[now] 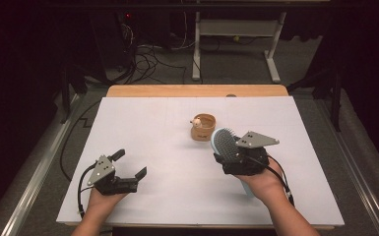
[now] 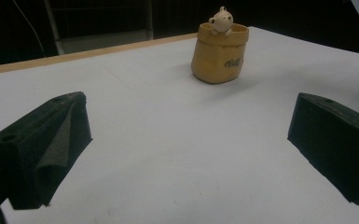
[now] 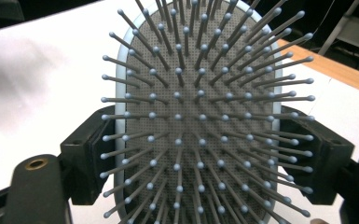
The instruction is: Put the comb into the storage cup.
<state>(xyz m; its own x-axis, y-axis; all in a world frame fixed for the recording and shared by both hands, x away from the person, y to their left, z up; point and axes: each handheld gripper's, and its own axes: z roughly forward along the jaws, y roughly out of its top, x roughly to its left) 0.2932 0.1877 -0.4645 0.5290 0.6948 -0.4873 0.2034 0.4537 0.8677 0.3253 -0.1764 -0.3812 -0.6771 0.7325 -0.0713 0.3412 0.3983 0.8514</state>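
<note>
Brush (image 1: 225, 144) in the right tongs (image 1: 236, 158), gripped across its oval head with both jaws pressing the pale blue rim, is held above the worktop (image 1: 142, 123) toward its right side, bristles turned up and back at the person. A small tan pot (image 1: 203, 127) with a little figure (image 2: 221, 20) on its rim stands just beyond the brush, nearer the far edge. The left tongs (image 1: 128, 164) rest low at the near left corner, jaws spread wide with nothing between them.

Risk lies mostly in the grip. The jaws clamp a smooth, curved rim rather than the handle, so the brush could twist or slide out if the hand tilts or swings quickly. The pot is light-looking and close; a careless sweep of the brush head or the right hand could knock it over or push it toward the far edge. If the brush is bound for the pot, the opening looks narrow for so broad a head, and a handle-first entry would need a turn of the wrist.

Most of the brush handle is hidden under the right hand (image 1: 261, 182) and tongs. The lettering on the pot is too blurred to read, and its inside cannot be seen.
</note>
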